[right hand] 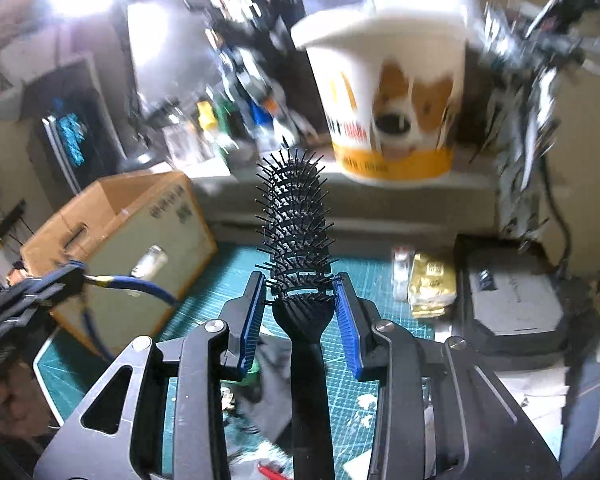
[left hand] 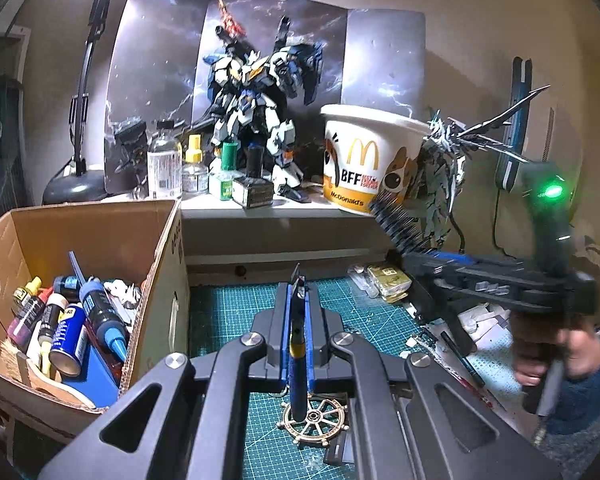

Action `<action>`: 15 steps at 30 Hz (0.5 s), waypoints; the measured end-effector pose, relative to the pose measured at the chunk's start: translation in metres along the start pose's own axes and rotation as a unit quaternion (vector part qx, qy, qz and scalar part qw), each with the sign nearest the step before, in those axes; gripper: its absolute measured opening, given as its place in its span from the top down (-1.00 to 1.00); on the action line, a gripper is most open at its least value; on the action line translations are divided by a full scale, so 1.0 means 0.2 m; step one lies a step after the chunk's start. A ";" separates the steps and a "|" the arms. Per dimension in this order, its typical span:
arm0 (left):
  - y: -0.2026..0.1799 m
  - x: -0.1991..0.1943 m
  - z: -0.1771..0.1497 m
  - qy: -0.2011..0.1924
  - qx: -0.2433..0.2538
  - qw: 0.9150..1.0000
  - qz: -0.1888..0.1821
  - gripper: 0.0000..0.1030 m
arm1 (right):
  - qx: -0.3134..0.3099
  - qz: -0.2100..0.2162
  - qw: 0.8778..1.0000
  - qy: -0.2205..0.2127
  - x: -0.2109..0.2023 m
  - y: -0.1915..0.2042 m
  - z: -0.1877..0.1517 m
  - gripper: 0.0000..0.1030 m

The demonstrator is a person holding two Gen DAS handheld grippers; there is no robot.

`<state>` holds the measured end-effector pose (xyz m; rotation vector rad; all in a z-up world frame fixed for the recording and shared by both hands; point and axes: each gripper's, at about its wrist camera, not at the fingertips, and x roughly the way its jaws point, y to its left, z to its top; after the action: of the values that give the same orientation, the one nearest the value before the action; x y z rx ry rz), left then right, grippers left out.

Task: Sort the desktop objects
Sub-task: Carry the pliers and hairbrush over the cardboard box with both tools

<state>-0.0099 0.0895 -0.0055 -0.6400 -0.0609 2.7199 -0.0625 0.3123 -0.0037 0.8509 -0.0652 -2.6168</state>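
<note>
With bottles and tubes already in the brown cardboard box (left hand: 100, 240), sorting looks midway: left tongs (left hand: 299, 300) pinch blue-handled nippers (left hand: 298, 344), right tongs (right hand: 300, 308) clamp a black bristled hairbrush (right hand: 296, 224) (both aloft), while scraps litter the green-matted tabletop (left hand: 228, 312).

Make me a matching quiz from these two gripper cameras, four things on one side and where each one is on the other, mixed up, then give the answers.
Things:
1. hairbrush
2. nippers
3. McDonald's bucket
4. spray can

Places:
A. inside the cardboard box
B. on the raised shelf beside the robot model
C. between the fingers of the right gripper
D. clamped in the left gripper

Pairs: 1-C, 2-D, 3-B, 4-A
</note>
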 end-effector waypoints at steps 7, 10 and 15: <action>-0.02 -0.10 0.04 -0.020 0.009 1.000 0.002 0.89 | -0.008 -0.008 0.997 -0.076 -0.34 0.11 0.03 0.36; -0.02 -0.15 0.05 -0.029 0.012 0.999 0.005 0.89 | 0.009 -0.016 0.994 -0.104 -0.47 0.14 0.03 0.36; -0.02 -0.22 0.07 -0.044 0.016 0.999 0.009 0.89 | 0.008 -0.020 0.992 -0.125 -0.62 0.17 0.01 0.36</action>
<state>0.0235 0.0791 0.0259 -0.5129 -0.0336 2.7605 0.0394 0.3264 0.0729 0.5302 -0.1385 -2.7508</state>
